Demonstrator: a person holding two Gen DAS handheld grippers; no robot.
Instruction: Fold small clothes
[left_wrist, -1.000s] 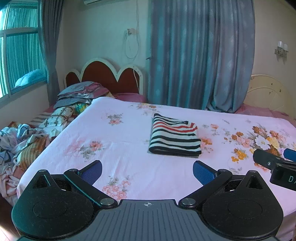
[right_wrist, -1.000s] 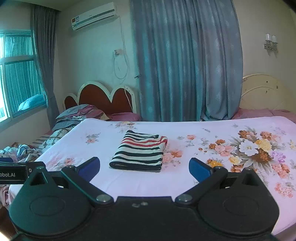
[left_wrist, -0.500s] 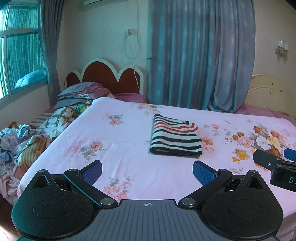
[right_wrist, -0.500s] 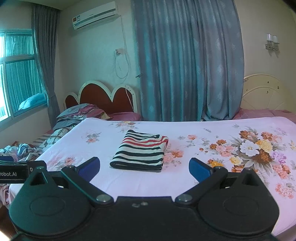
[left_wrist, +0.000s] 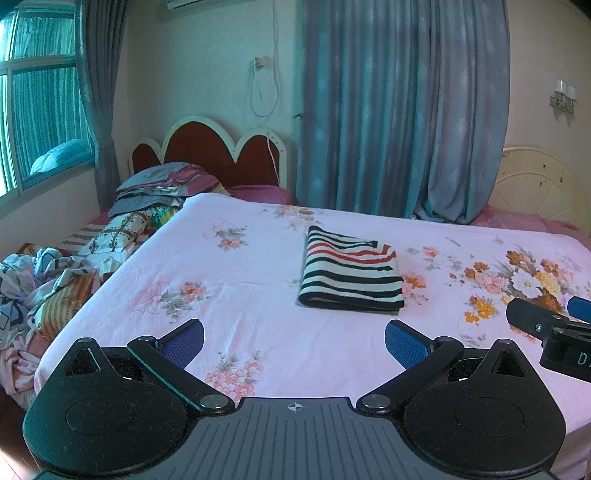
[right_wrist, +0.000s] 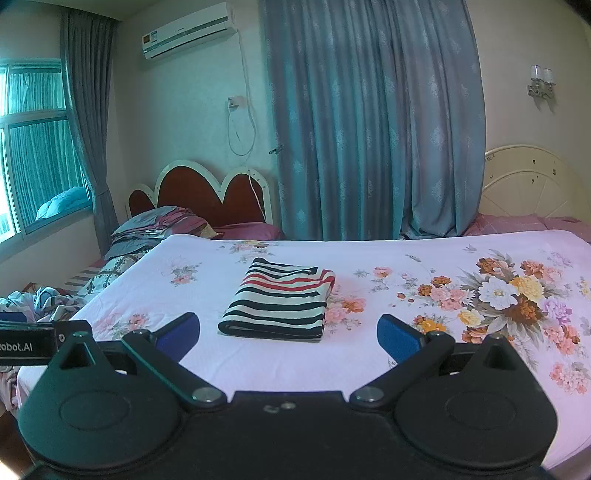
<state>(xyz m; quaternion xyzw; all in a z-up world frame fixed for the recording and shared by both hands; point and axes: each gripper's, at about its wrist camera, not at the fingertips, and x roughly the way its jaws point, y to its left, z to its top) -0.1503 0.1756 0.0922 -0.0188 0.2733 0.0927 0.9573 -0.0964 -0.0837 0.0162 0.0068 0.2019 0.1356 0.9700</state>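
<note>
The striped shirt (left_wrist: 351, 275) lies already folded into a compact rectangle on the bed (left_wrist: 229, 295), roughly mid-mattress and well ahead of both tools. The left gripper (left_wrist: 293, 338) has its fingers (left_wrist: 184, 341) spread wide apart with nothing between them, and the right gripper (right_wrist: 288, 334) is the same: fingers (right_wrist: 400, 338) apart, holding nothing. Both hover near the close edge of the bed, apart from the cloth.

By the look of it, this piece is done, so the step in hand is probably to fetch another garment from the crumpled heap (left_wrist: 40, 288) off the left side of the bed. To do that well, pick one item by an edge, not a bunch, lift it free of the heap, and spread it flat on bare sheet clear of the finished shirt.

The shirt's long axis runs away from the cameras toward the far wall, stripes crossing it. The thick doubled edge faces the grippers; what seems to be the neckline lies at the far end, though that is hard to tell.
</note>
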